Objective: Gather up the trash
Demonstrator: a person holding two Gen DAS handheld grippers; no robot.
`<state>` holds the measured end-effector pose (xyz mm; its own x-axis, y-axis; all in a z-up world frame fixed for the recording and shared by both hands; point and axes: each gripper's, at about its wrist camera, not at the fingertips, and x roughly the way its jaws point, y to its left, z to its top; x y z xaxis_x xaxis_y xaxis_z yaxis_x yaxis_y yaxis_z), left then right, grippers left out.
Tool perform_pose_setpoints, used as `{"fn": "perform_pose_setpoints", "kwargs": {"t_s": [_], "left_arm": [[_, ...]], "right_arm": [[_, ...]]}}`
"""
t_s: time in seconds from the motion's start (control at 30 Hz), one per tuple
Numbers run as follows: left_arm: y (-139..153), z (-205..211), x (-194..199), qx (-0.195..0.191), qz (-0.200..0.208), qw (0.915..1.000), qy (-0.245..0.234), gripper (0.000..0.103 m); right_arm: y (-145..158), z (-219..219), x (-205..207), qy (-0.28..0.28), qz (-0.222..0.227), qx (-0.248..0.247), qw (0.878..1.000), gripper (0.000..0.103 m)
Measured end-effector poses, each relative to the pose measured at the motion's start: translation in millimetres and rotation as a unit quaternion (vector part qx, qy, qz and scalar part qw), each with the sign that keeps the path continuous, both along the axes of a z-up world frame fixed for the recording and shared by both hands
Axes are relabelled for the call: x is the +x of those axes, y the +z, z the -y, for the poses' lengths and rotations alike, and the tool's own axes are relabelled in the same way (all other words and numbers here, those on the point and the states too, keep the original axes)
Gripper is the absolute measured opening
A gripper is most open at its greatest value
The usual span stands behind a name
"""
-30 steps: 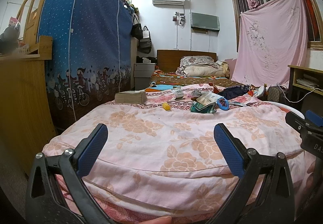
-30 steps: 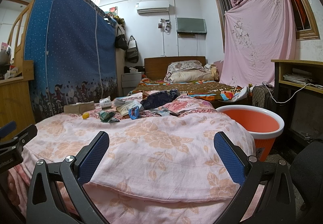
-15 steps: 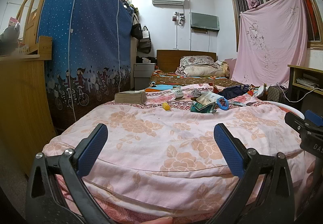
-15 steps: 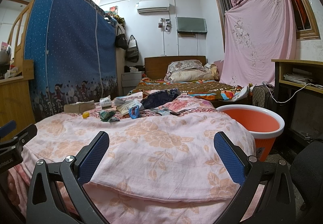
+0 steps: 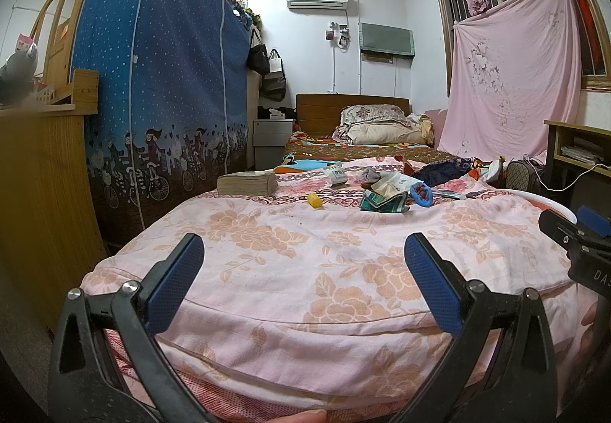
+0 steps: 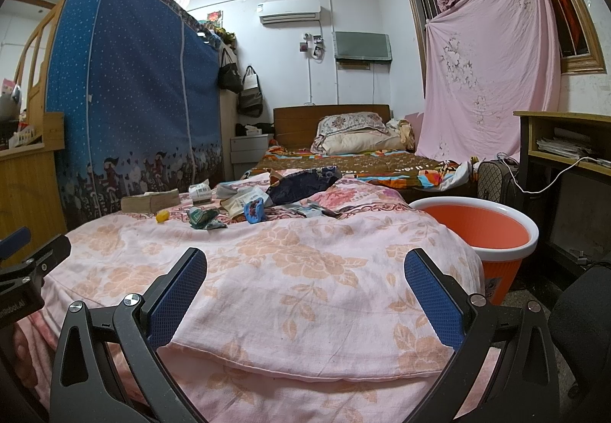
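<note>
Pink flowery quilt (image 5: 305, 251) covers the bed, and the trash (image 6: 208, 217) lies in a heap at its far end, well away from my tongs. The left tongs (image 5: 304, 283) and right tongs (image 6: 305, 293) are both spread wide and hold nothing. The orange bucket (image 6: 496, 232) stands right of the bed. I could grab quilt cloth with the soft wrappers. Nothing has moved since before.

left claw (image 5: 303, 281) spread wide (empty), trash (image 5: 383, 199) on quilt (image 5: 343, 251)
</note>
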<state>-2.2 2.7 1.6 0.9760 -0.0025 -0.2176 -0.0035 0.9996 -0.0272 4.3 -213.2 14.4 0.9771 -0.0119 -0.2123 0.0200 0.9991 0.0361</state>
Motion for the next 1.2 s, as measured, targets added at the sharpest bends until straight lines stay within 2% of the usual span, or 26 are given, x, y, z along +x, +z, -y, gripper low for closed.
{"fn": "perform_pose_setpoints", "kwargs": {"t_s": [0.87,1.2], "left_arm": [[-2,4,0,0.0,0.003,1.0,0.004,0.091],[2,-5,14,-0.011,0.002,0.9999,0.012,0.091]], "right_arm": [[-1,0,1,0.002,-0.004,0.001,1.0,0.103],[1,-2,10,0.033,-0.015,0.015,0.999,0.103]]}}
